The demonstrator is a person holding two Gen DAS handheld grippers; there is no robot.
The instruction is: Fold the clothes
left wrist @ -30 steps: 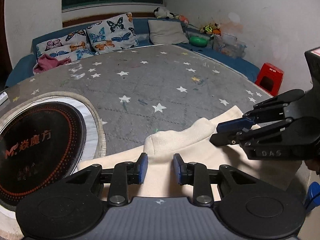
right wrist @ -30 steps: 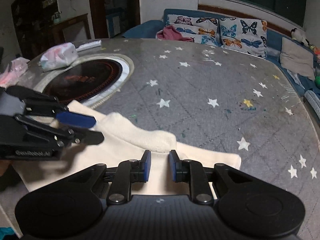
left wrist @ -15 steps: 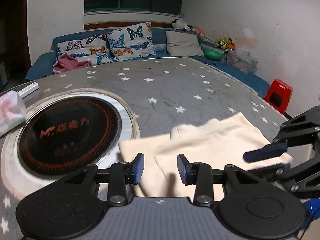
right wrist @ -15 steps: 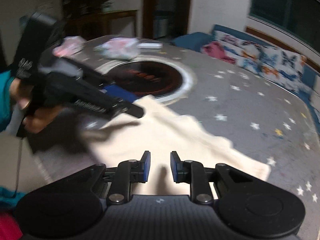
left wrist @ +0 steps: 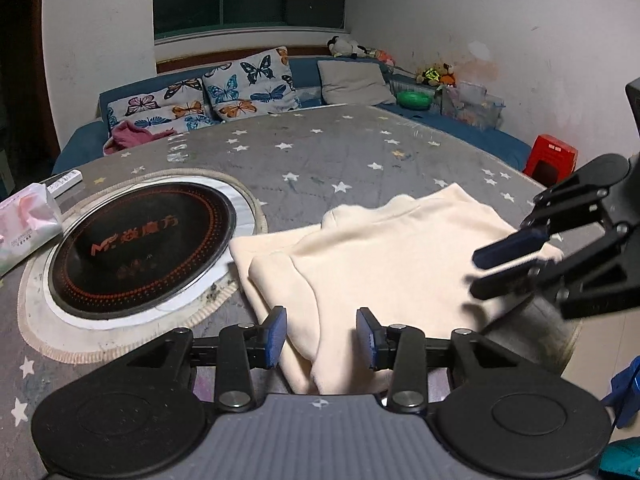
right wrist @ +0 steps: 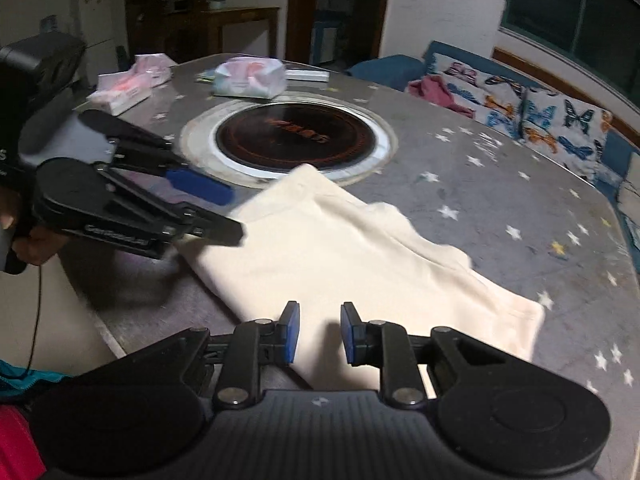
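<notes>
The cream garment (left wrist: 384,264) is lying folded on the grey star-patterned table (left wrist: 320,152), just beside the round black cooktop (left wrist: 140,240); behind the cooktop tissue packs (right wrist: 250,78) are sitting, and further away butterfly cushions (left wrist: 248,84) are leaning on a blue sofa. Compared with a second ago, both grippers are standing back from the cloth. The left gripper (left wrist: 320,336) has just been opening its jaws, nothing pinched; the right gripper (right wrist: 318,334) is keeping a narrow empty gap. The garment's long axis is running from the cooktop toward the table edge.
</notes>
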